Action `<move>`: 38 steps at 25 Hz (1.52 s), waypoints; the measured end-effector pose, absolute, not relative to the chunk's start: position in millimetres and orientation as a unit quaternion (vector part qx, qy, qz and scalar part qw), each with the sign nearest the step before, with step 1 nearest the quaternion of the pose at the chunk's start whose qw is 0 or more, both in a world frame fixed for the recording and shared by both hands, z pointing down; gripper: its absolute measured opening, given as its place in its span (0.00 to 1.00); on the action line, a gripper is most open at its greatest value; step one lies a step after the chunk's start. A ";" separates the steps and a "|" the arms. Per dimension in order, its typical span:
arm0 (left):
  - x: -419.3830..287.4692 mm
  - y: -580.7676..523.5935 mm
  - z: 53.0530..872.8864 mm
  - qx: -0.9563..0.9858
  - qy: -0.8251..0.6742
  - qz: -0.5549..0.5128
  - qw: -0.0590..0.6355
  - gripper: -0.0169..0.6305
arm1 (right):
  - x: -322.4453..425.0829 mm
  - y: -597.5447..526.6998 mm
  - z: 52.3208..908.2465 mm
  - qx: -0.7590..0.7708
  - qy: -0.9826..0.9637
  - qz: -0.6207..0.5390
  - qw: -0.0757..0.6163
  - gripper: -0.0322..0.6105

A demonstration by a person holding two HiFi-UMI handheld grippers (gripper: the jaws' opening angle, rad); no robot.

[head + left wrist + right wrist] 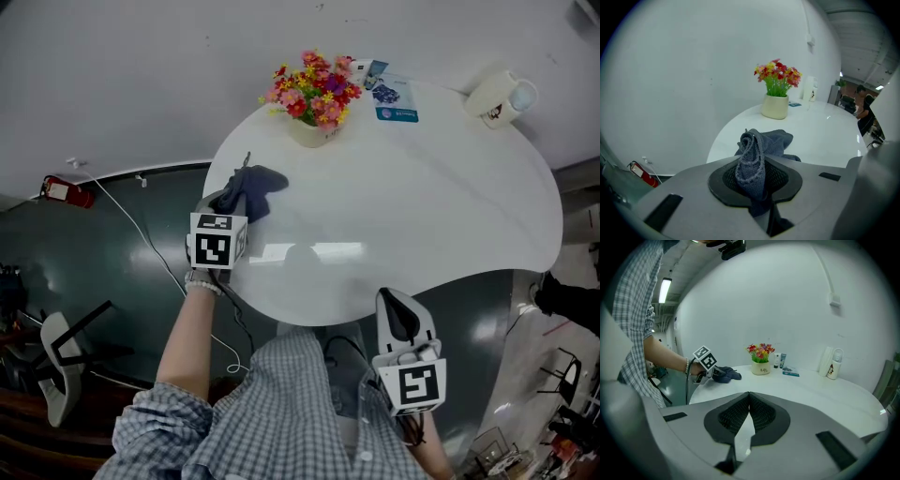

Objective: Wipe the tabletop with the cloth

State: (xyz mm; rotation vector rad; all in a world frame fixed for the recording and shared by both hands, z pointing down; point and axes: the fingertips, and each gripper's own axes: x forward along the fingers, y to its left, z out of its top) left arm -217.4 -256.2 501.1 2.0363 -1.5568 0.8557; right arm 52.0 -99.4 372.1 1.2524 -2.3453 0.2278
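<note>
A dark blue-grey cloth (251,188) lies bunched at the left edge of the white round tabletop (422,216). My left gripper (232,201) is shut on one end of the cloth (752,164); the rest trails forward onto the table. In the right gripper view the cloth (725,374) shows beside the left gripper's marker cube. My right gripper (401,309) hangs below the table's near edge, off the surface, its jaws shut with nothing between them (749,408).
A cream pot of red and yellow flowers (314,98) stands at the back of the table, with a small tube and a blue packet (395,101) beside it. A white mug-like bottle (501,97) sits at the far right. A chair (58,361) stands on the floor at left.
</note>
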 end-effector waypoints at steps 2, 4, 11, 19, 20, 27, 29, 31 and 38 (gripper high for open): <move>-229.8 -259.5 501.0 0.731 -0.565 0.317 0.215 0.12 | 50.4 -98.1 372.5 0.461 -0.852 0.083 0.234 0.06; -237.7 -263.6 500.9 0.728 -0.565 0.327 0.209 0.12 | 50.3 -95.0 373.1 0.465 -0.850 0.085 0.233 0.06; -259.1 -294.7 498.7 0.720 -0.550 0.394 0.154 0.12 | 57.6 -89.3 374.9 0.483 -0.838 0.094 0.237 0.06; -283.7 -339.0 497.1 0.690 -0.574 0.416 0.146 0.12 | 70.7 -82.8 383.4 0.498 -0.824 0.101 0.250 0.06; -284.8 -343.8 496.7 0.687 -0.577 0.418 0.144 0.12 | 71.9 -82.6 384.1 0.499 -0.823 0.102 0.252 0.06; -266.5 -348.3 494.0 0.687 -0.584 0.410 0.136 0.11 | 79.0 -82.3 387.3 0.503 -0.820 0.111 0.251 0.06; -254.6 -343.7 494.2 0.693 -0.582 0.402 0.136 0.11 | 77.6 -83.7 386.6 0.500 -0.822 0.109 0.249 0.06; -242.3 -338.3 494.4 0.698 -0.579 0.399 0.136 0.11 | 77.0 -85.2 385.0 0.498 -0.824 0.108 0.246 0.06; -197.0 -322.2 496.2 0.719 -0.556 0.393 0.138 0.11 | 81.1 -87.3 381.6 0.492 -0.831 0.101 0.240 0.06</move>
